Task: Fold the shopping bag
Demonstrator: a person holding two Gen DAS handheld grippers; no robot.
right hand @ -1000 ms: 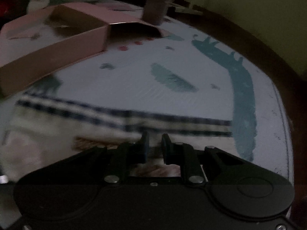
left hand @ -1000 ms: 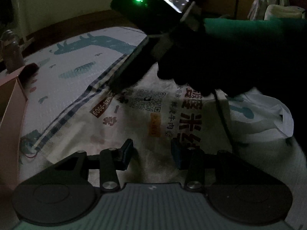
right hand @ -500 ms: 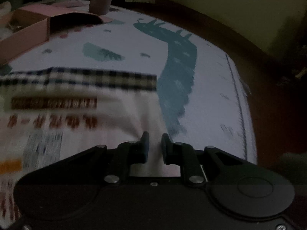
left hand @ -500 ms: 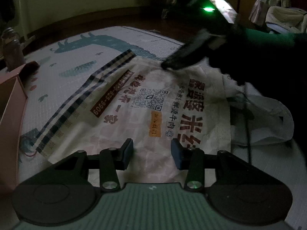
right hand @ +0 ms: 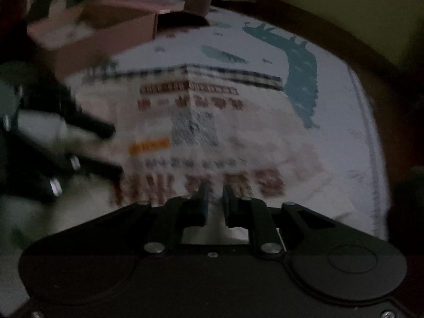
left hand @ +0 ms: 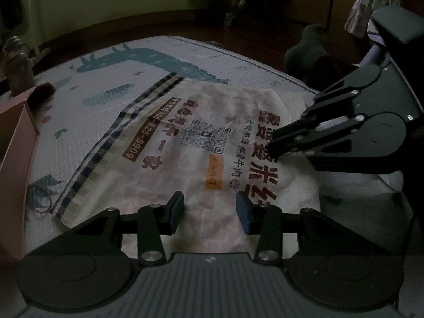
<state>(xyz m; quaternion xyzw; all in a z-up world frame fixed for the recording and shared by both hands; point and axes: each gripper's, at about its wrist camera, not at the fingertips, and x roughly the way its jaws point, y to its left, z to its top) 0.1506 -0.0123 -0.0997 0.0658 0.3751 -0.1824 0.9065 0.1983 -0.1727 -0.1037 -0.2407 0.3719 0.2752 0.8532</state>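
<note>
The shopping bag (left hand: 201, 143), pale with red print, a QR code and a blue checked edge, lies spread flat on the play mat (left hand: 106, 111). My left gripper (left hand: 209, 204) hovers open over the bag's near edge, with nothing between its blue pads. My right gripper (left hand: 270, 143) reaches in from the right, its tips over the large red characters. In the blurred right wrist view the right gripper (right hand: 214, 193) has its jaws close together with a thin slit, and no cloth shows gripped between them. The bag (right hand: 201, 132) lies ahead of it. The left gripper (right hand: 114, 151) shows at the left.
A pink cardboard box (left hand: 16, 143) stands at the mat's left edge, with a small jar (left hand: 18, 63) behind it. A red rubber band (left hand: 42, 206) lies on the mat near the bag's left corner. Dark floor surrounds the mat. A dark green lump (left hand: 310, 50) lies beyond the far right.
The right gripper swept from the bag's far left corner across to its right side. The bag, partly covered before, now shows spread out. The left gripper stayed put.
</note>
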